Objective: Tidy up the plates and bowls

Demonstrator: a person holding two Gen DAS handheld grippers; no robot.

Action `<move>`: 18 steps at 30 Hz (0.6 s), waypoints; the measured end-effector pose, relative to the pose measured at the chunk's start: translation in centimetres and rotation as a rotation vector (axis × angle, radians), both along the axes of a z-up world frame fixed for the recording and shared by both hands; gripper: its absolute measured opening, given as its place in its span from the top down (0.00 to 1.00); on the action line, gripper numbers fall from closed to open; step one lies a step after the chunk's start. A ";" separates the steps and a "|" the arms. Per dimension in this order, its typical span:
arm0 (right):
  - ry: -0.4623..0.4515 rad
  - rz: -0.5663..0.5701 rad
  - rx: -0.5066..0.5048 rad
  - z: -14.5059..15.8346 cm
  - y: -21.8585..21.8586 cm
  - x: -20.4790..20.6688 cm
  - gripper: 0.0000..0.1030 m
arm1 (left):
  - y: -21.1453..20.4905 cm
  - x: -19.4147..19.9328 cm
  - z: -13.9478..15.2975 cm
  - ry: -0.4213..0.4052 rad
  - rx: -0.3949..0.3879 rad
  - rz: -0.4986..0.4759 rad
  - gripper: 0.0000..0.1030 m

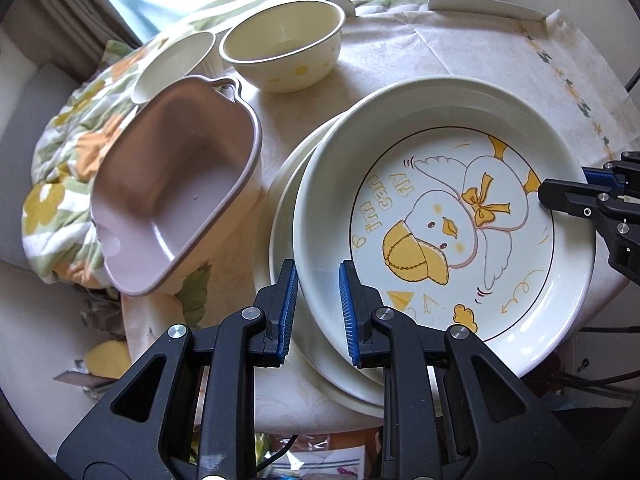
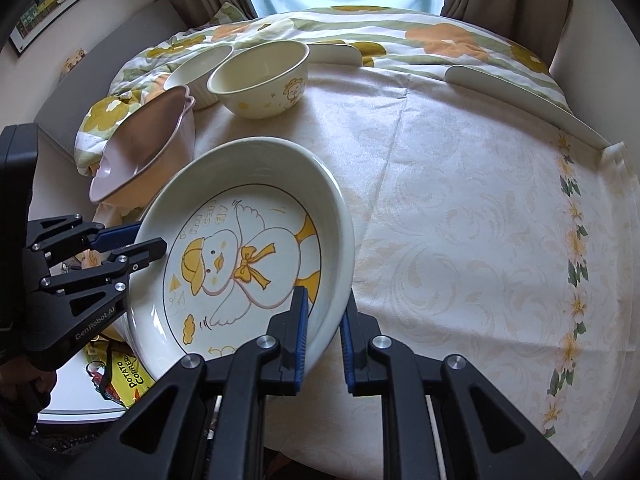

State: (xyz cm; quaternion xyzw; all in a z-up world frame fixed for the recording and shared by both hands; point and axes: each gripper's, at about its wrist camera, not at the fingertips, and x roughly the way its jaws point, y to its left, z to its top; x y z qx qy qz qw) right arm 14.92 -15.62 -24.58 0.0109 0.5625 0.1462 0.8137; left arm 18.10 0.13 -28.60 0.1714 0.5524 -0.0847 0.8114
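Note:
A white deep plate with a yellow duck drawing (image 1: 440,216) (image 2: 248,252) is held at two opposite rims and tilts above the table. My left gripper (image 1: 318,312) (image 2: 142,240) is shut on its near-left rim. My right gripper (image 2: 324,332) (image 1: 560,188) is shut on the opposite rim. Under the duck plate lies a plain white plate (image 1: 286,208), mostly covered. To the left stands a pink heart-shaped dish (image 1: 168,184) (image 2: 140,148). Behind it are a cream bowl (image 1: 280,48) (image 2: 260,80) and a white ribbed ramekin (image 1: 172,64) (image 2: 200,68).
A pale patterned tablecloth (image 2: 460,220) covers the table, with a floral quilt (image 1: 60,184) bunched off its left and far edges. White raised table edging (image 2: 520,88) runs along the far right. A yellow snack bag (image 2: 128,372) lies below the table's near-left edge.

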 end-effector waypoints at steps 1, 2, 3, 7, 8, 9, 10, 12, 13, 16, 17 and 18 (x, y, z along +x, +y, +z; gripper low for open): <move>-0.001 0.000 -0.002 0.0 0.0 0.0 0.86 | -0.2 -0.1 0.0 -0.008 0.018 -0.005 0.83; -0.001 0.001 -0.006 -0.1 0.1 0.1 0.86 | -0.3 -0.2 0.0 -0.016 0.038 -0.010 0.83; -0.005 0.000 -0.013 -0.1 0.2 0.1 0.86 | -0.5 -0.2 -0.1 -0.024 0.051 -0.013 0.83; -0.018 -0.008 -0.044 -0.1 0.5 0.0 0.86 | -0.6 -0.4 -0.1 -0.040 0.080 -0.015 0.83; -0.023 -0.007 -0.054 0.0 0.6 -0.1 0.86 | -0.7 -0.3 -0.1 -0.040 0.082 -0.013 0.83; -0.026 -0.009 -0.058 0.0 0.7 -0.1 0.86 | -0.7 -0.2 -0.1 -0.041 0.083 -0.012 0.83; -0.027 -0.011 -0.058 0.0 0.7 -0.1 0.86 | -0.7 -0.2 -0.1 -0.041 0.086 -0.011 0.83; -0.030 -0.013 -0.071 0.0 0.8 -0.2 0.86 | -0.9 -0.4 -0.1 -0.044 0.094 -0.012 0.83; -0.031 -0.013 -0.080 0.0 1.0 -0.2 0.86 | -0.9 -0.4 -0.1 -0.046 0.099 -0.011 0.83; -0.035 -0.009 -0.112 0.0 1.4 -0.3 0.85 | -1.1 -0.5 0.0 -0.055 0.114 -0.006 0.83; -0.037 -0.004 -0.129 0.0 1.6 -0.4 0.85 | -1.1 -0.5 -0.1 -0.057 0.122 -0.003 0.83; -0.039 0.001 -0.143 0.0 1.8 -0.4 0.85 | -1.0 -0.5 -0.1 -0.063 0.135 0.001 0.83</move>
